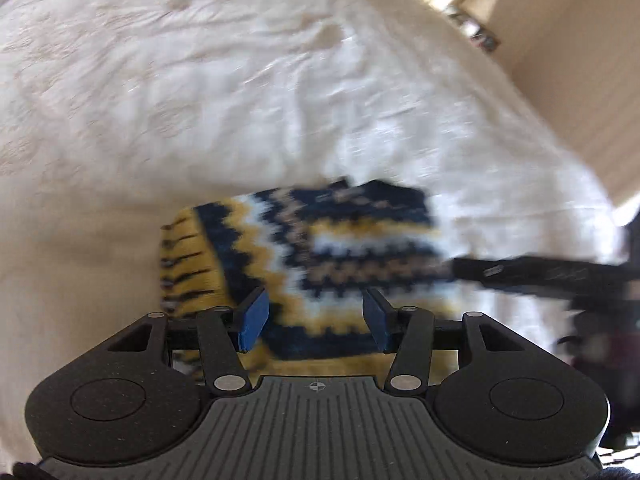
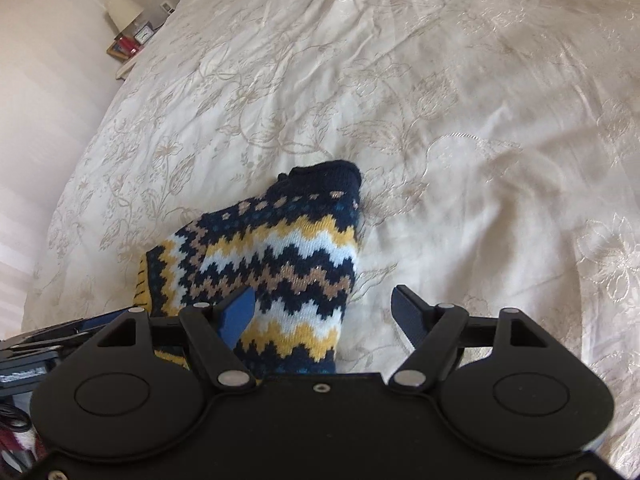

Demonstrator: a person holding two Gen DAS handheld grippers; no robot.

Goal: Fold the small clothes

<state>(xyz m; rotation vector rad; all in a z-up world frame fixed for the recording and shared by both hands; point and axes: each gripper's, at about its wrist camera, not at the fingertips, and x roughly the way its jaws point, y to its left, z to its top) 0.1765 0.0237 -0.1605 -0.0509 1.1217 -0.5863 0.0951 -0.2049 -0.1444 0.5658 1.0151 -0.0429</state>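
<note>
Bedspread (image 2: 460,120), cream, floral-embroidered; patterned knit garment (image 2: 276,264) lying folded on it, long axis running away from both tools; left gripper (image 1: 316,320) directly above it, jaws apart, empty; right gripper (image 2: 324,316) over its right edge, jaws wide, empty; containers: none visible.

Both views are bright under soft, diffuse daylight, with only faint shadows. The left wrist view is heavily motion-blurred: the cream embroidered bedspread (image 1: 240,100) and the navy, yellow and white zigzag knitted garment (image 1: 320,248) smear. The right wrist view is sharper. Fisheye distortion bends both views' edges and darkens their corners.
</note>
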